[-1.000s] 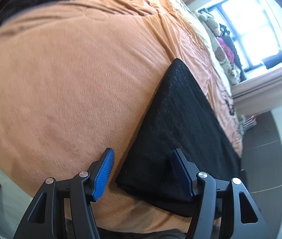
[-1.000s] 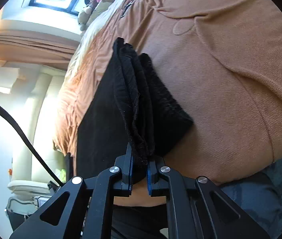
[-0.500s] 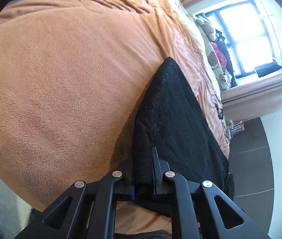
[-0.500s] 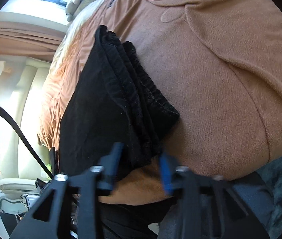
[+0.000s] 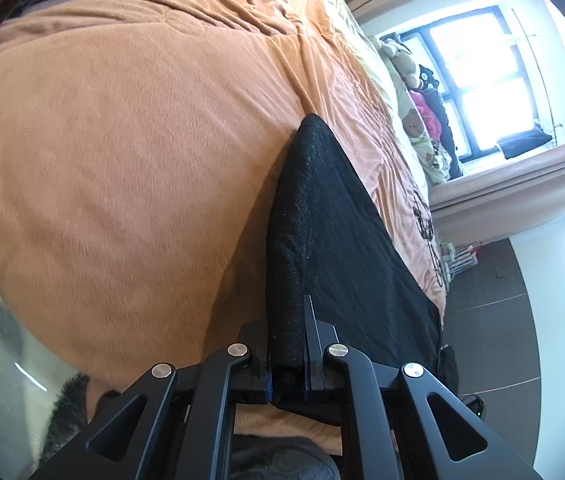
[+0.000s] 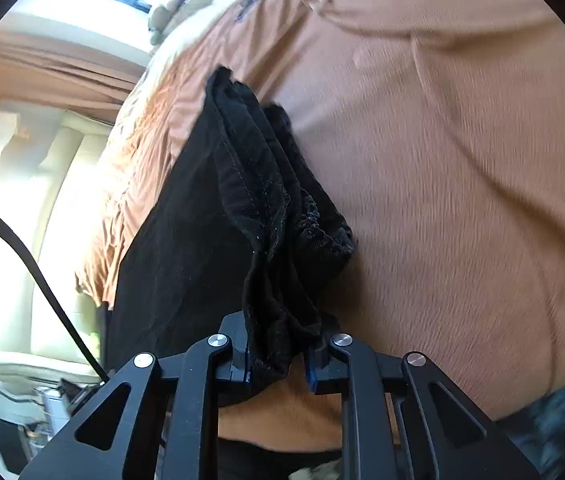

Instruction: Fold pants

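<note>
Black pants (image 5: 334, 240) lie folded in layers on an orange blanket (image 5: 122, 140) on a bed. My left gripper (image 5: 286, 376) is shut on the near folded edge of the pants. In the right wrist view the pants (image 6: 186, 232) show stacked hems and a gathered waistband edge. My right gripper (image 6: 278, 364) is shut on the near corner of these bunched layers, which hang between the blue pads.
The orange blanket (image 6: 462, 160) covers the bed on all sides of the pants. A window (image 5: 482, 80) with stuffed toys (image 5: 414, 120) is at the far end. Dark floor (image 5: 502, 340) lies beside the bed. A black cable (image 6: 42, 272) runs at the left.
My left gripper closed on the near edge of the pants. My right gripper let go briefly, then closed again on the bunched corner.
</note>
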Demonstrator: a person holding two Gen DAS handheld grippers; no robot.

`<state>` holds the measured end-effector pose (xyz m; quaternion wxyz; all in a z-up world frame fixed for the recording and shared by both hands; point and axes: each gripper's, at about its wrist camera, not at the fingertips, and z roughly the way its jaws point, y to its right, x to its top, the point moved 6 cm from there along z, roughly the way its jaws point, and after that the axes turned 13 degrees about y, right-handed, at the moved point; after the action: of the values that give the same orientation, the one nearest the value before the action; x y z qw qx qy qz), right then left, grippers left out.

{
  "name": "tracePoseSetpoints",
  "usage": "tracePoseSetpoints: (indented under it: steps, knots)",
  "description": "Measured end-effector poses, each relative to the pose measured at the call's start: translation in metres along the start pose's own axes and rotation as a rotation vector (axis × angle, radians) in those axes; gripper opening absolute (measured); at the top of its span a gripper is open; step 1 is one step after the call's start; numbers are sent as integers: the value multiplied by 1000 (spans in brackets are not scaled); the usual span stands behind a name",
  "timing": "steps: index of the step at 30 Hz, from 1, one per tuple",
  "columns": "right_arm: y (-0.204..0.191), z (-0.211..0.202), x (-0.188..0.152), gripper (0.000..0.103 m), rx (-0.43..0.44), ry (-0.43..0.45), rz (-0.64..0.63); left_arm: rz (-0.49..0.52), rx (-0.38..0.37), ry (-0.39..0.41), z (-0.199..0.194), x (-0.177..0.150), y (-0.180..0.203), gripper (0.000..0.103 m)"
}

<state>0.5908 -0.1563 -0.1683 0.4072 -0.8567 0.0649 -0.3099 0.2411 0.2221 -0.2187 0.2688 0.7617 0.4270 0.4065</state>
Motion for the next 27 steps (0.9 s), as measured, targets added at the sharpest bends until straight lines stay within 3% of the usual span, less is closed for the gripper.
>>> tracePoseSetpoints:
  steps: [6,10,17,21,27]
  knots:
    - [11,-13,-17,25,-53,-20,35,-40,-7,-8,8,-3,-13,13]
    - [-7,-48,-21,25,-100,26,-78,-51,0,-16,14,-3,-17,18]
    - [-61,-89,-34,25,-57,90,-257,-78,-39,-28,19,-4,-23,23]
    - [-87,-84,-47,25,-30,84,-306,-46,-48,-27,20,-6,-19,31]
    - [-120,-42,-72,25,-2,19,-438,22,-41,-14,24,-7,-9,31]
